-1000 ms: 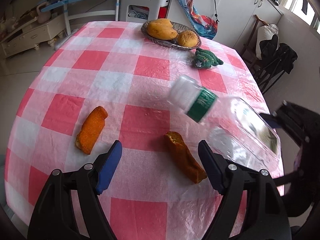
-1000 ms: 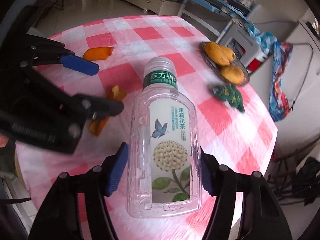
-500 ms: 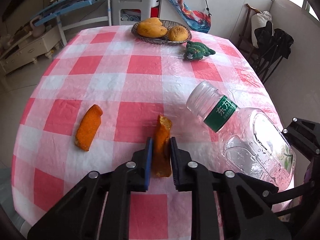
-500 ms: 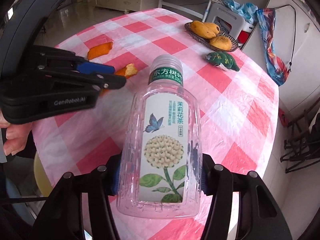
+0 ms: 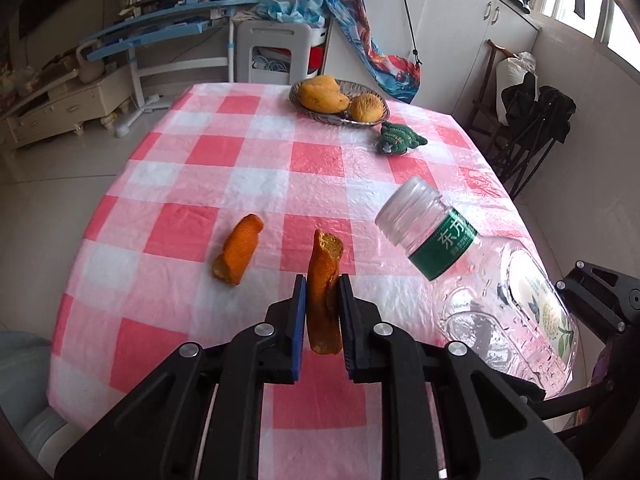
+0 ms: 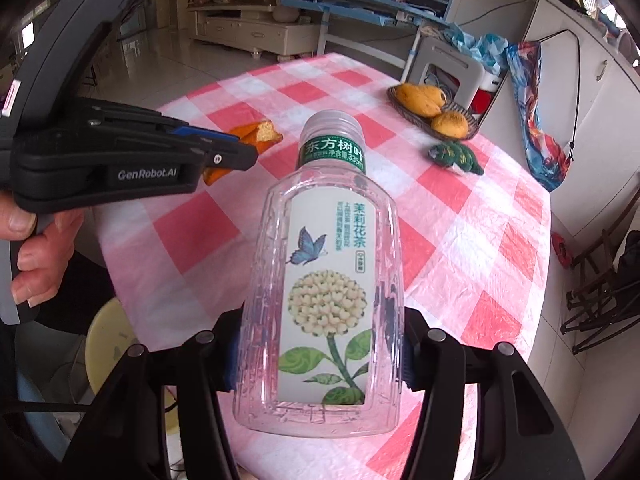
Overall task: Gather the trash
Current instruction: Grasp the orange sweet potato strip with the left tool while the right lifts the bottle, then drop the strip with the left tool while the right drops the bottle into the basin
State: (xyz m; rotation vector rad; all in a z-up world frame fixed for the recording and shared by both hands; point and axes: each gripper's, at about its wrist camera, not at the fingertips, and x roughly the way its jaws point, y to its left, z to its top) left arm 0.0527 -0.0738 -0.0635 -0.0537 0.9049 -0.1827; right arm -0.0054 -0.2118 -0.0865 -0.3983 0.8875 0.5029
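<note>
My left gripper is shut on an orange peel strip and holds it above the checked table; the peel's end also shows in the right wrist view. A second orange peel lies on the tablecloth to its left. My right gripper is shut on an empty clear plastic bottle with a flower label and green neck band, held in the air over the table's near edge. The bottle also shows in the left wrist view.
A basket of fruit and a green knitted toy sit at the far side of the pink checked table. A yellow stool stands below the table edge. Folded chairs stand at the right.
My left gripper closed on the nearer peel and lifted it off the cloth. Both grippers rose and pulled back from the table. The bottle stays held.
</note>
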